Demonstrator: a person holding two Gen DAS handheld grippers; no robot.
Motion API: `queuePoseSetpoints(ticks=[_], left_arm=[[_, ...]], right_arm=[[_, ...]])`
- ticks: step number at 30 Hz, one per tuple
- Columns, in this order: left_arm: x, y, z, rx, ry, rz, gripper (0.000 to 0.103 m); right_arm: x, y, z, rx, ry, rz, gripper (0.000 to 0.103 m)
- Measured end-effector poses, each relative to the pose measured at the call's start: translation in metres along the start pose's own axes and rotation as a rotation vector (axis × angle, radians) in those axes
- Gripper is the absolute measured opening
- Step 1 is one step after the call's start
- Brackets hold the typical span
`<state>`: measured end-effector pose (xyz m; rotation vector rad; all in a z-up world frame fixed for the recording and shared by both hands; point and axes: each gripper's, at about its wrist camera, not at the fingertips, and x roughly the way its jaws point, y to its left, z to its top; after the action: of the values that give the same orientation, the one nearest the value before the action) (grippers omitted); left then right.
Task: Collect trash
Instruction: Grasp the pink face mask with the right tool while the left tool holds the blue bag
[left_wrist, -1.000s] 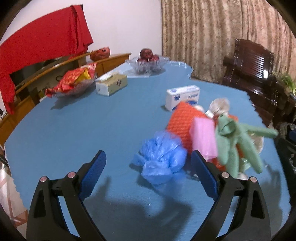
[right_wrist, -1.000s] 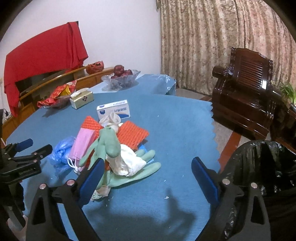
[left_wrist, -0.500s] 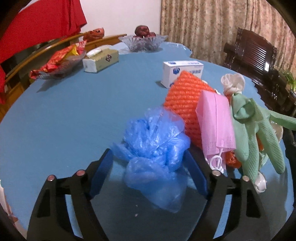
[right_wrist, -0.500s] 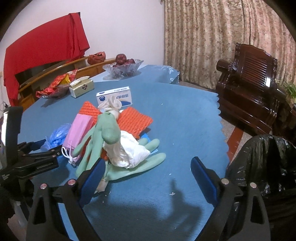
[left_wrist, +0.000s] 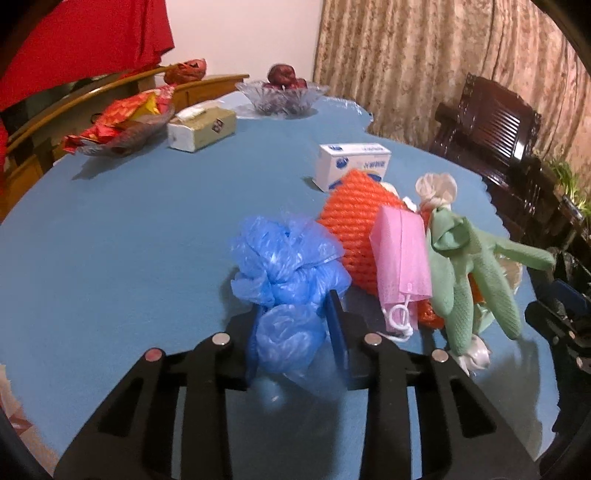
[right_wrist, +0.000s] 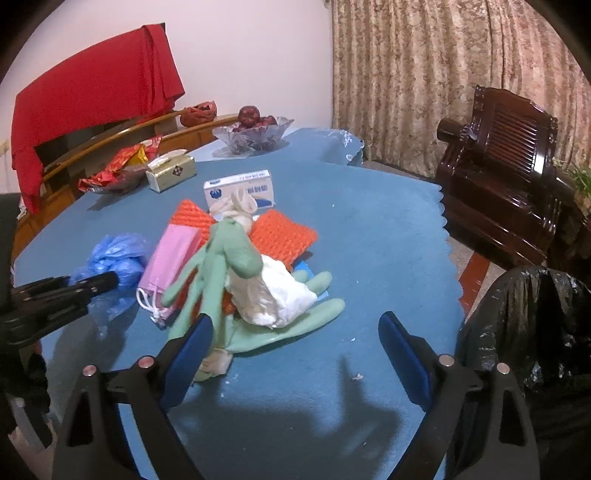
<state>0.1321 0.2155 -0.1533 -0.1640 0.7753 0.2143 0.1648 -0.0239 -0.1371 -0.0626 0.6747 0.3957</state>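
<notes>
A crumpled blue plastic bag (left_wrist: 284, 254) lies on the blue table (left_wrist: 129, 240). My left gripper (left_wrist: 293, 306) is closing, and its blue pads press on the bag's lower lump from both sides. To the right of the bag is a heap of trash: an orange foam net (left_wrist: 351, 229), a pink face mask (left_wrist: 400, 254) and green rubber gloves (left_wrist: 465, 258). In the right wrist view, white crumpled wrapping (right_wrist: 273, 291) rests on the gloves. My right gripper (right_wrist: 295, 317) stands open just short of that heap, with nothing between its pads.
A black bin bag (right_wrist: 535, 332) gapes off the table's right edge. Behind the heap stands a white box (left_wrist: 354, 162). Farther back are a tissue box (left_wrist: 201, 129), a snack dish (left_wrist: 122, 125) and a fruit bowl (left_wrist: 282, 94). A dark wooden chair (right_wrist: 506, 166) stands at the right.
The left gripper moved forward over the blue bag and its jaws narrowed from wide open onto the bag's lower lump. The right gripper has stayed open and has hardly moved.
</notes>
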Motion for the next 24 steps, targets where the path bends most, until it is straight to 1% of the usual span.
queuePoseSetpoints(ticks=[5,10,16,20,24], left_arm=[[-0.019,0.015,0.000,-0.020,-0.023,0.019,0.030],[-0.031,0.023,0.003,-0.018,-0.055,0.033,0.029],[-0.037,0.034,0.010,-0.031,-0.079,0.043,0.029],[-0.038,0.044,0.012,-0.033,-0.086,0.054,0.029],[-0.036,0.051,0.012,-0.036,-0.087,0.060,0.028]], right_arm=[[-0.021,0.011,0.014,-0.005,-0.088,-0.007,0.089],[-0.025,0.030,0.033,-0.027,-0.123,0.047,0.087],[-0.005,0.066,0.039,-0.068,-0.091,0.120,0.080],[0.013,0.086,0.038,-0.083,-0.057,0.151,0.073],[0.030,0.104,0.036,-0.111,-0.031,0.170,0.070]])
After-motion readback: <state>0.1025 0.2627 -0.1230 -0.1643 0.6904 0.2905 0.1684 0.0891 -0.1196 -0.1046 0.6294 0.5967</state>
